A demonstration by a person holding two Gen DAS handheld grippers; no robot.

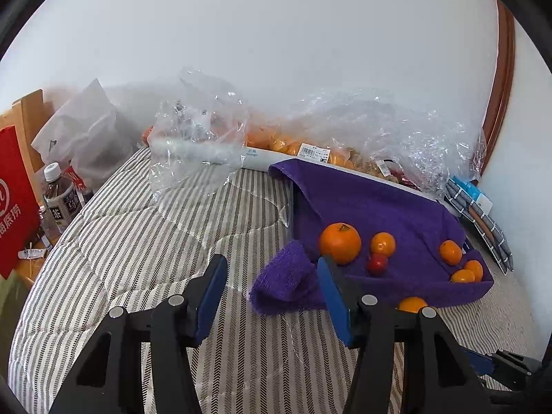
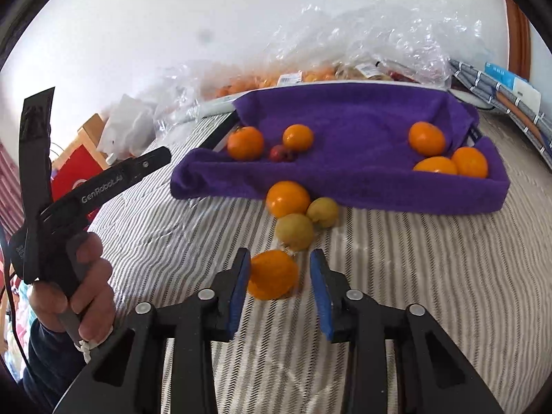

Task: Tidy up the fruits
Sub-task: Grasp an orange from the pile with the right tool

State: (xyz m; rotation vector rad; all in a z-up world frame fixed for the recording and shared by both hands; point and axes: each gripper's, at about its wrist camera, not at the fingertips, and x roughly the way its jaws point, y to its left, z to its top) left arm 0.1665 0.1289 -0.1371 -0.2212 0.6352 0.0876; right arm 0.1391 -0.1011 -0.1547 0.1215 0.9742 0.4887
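Observation:
A tray lined with a purple towel (image 2: 362, 120) (image 1: 379, 207) sits on the striped bedding. It holds several oranges (image 2: 245, 143) (image 1: 340, 243) and a small red fruit (image 2: 281, 153) (image 1: 377, 264). In front of it on the bedding lie an orange (image 2: 288, 198) and two yellow-green fruits (image 2: 295, 232). My right gripper (image 2: 279, 269) is open with a blurred orange (image 2: 272, 274) between its fingers, touching the left pad. My left gripper (image 1: 270, 276) is open and empty above the bedding, left of the tray; its body shows in the right wrist view (image 2: 103, 186).
Clear plastic bags with more fruit (image 1: 276, 141) lie along the back wall. Bottles (image 1: 60, 200) and a red bag (image 1: 13, 207) stand at the left edge. A grey checked cloth and a box (image 1: 479, 210) lie right of the tray.

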